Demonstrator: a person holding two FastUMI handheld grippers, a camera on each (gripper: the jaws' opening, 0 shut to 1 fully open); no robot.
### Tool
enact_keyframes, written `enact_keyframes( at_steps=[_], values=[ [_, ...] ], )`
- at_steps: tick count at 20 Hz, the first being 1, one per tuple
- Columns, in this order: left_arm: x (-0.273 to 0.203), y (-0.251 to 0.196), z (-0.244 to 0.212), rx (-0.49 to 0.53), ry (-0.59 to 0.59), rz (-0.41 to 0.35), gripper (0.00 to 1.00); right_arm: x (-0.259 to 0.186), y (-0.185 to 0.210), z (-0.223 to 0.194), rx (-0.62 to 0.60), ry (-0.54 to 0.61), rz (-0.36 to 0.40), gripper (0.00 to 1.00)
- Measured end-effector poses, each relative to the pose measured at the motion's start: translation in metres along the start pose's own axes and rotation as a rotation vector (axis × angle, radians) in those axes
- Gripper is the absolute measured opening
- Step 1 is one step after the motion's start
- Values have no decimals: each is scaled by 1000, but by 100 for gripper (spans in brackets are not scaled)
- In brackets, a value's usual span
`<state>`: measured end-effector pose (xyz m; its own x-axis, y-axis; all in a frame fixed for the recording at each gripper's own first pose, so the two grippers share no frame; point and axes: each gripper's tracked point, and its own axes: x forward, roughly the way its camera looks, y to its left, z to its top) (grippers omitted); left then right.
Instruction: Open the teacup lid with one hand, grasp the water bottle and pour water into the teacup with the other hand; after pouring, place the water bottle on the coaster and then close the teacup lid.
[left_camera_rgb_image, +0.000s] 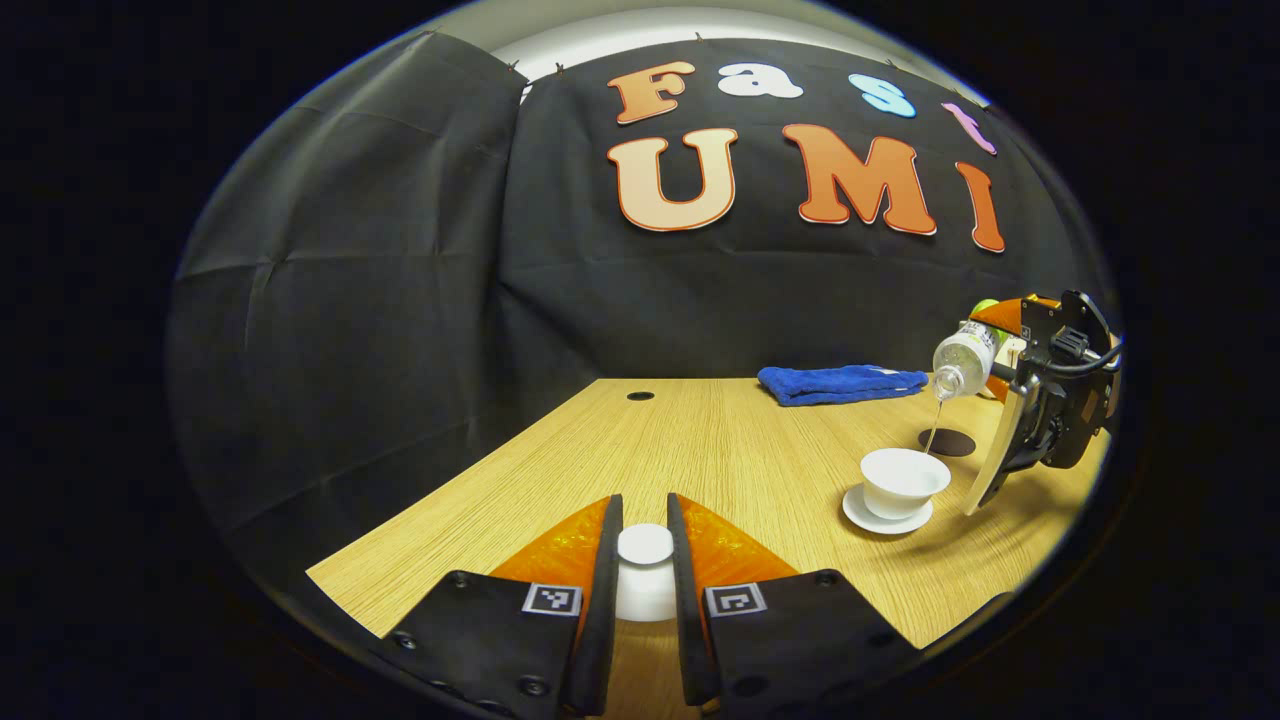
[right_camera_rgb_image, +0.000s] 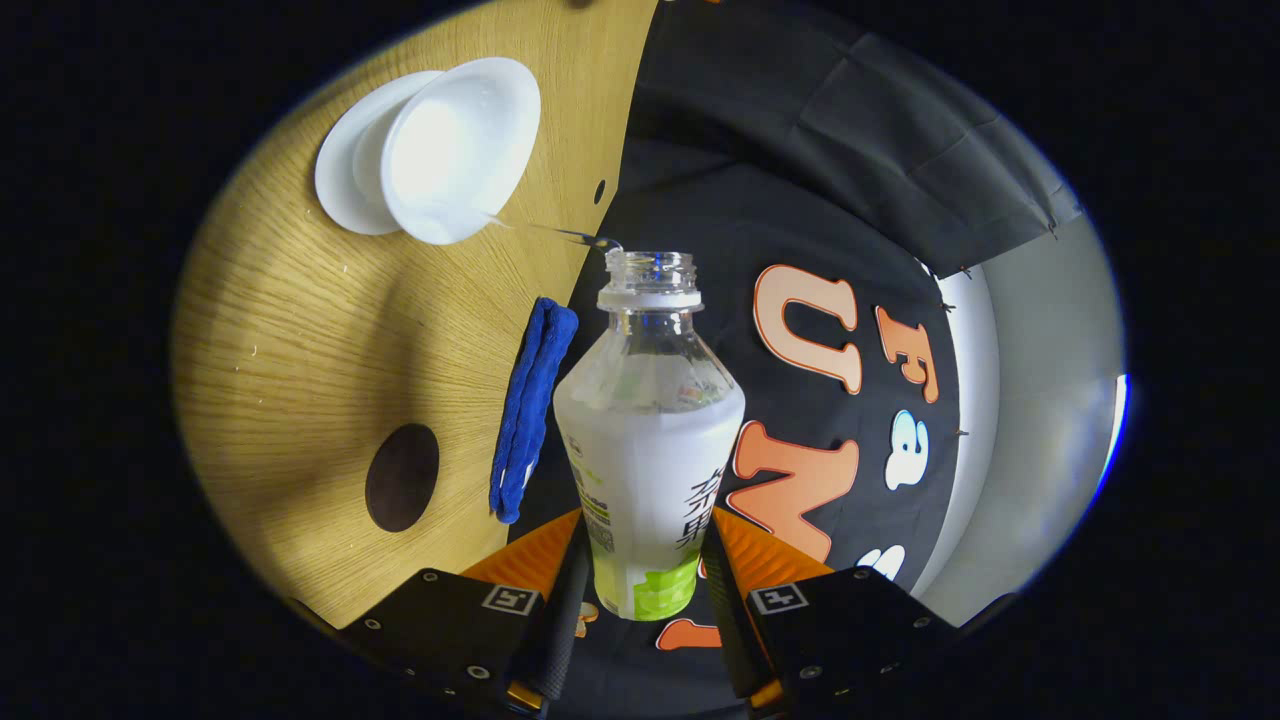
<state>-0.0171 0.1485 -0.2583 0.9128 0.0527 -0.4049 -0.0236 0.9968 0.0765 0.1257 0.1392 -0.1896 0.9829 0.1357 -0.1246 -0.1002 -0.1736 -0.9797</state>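
In the left gripper view my left gripper (left_camera_rgb_image: 645, 560) is shut on the white teacup lid (left_camera_rgb_image: 645, 545), held low over the near part of the table. The open white teacup (left_camera_rgb_image: 904, 481) stands on its white saucer (left_camera_rgb_image: 862, 512) to the right. Above it the right gripper (left_camera_rgb_image: 1010, 420) tilts the clear water bottle (left_camera_rgb_image: 965, 357), and a thin stream falls into the cup. In the right gripper view my right gripper (right_camera_rgb_image: 645, 560) is shut on the bottle (right_camera_rgb_image: 650, 450), its uncapped mouth turned toward the teacup (right_camera_rgb_image: 460, 145). The dark round coaster (right_camera_rgb_image: 402, 477) lies near the bottle's base.
A folded blue cloth (left_camera_rgb_image: 840, 383) lies at the table's back edge, beyond the coaster (left_camera_rgb_image: 950, 443). A small dark hole (left_camera_rgb_image: 640, 396) marks the wooden table (left_camera_rgb_image: 700, 450) at the back. Black cloth walls close in behind and to the left.
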Motion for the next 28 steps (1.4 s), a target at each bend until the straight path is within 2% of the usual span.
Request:
enact_keyframes(
  at_steps=[3, 4, 5, 12, 13, 14, 18, 28],
  values=[
    [-4, -1, -3, -6, 8, 0, 33, 0, -9, -1, -21, -11, -15, 62],
    [-3, -1, -5, -6, 12, -1, 29, 1, -11, -1, -35, -12, -22, 65],
    [-2, -1, -6, -6, 14, -4, 31, 0, -13, -1, -47, -14, -26, 62],
    [-3, -5, -3, -1, 8, -14, 31, -3, -22, 3, -108, -30, -74, 62],
    [-3, -6, -3, 0, 7, -15, 29, -3, -24, 4, -116, -36, -81, 62],
    [-4, -6, -3, 1, 7, -16, 31, -2, -26, 4, -122, -41, -87, 62],
    [-5, -6, -1, 4, 4, -16, 31, 0, -31, 7, -155, -58, -113, 62],
    [-3, -10, 2, 1, -3, -25, 31, -4, -31, 24, -247, -125, -132, 61]
  ],
)
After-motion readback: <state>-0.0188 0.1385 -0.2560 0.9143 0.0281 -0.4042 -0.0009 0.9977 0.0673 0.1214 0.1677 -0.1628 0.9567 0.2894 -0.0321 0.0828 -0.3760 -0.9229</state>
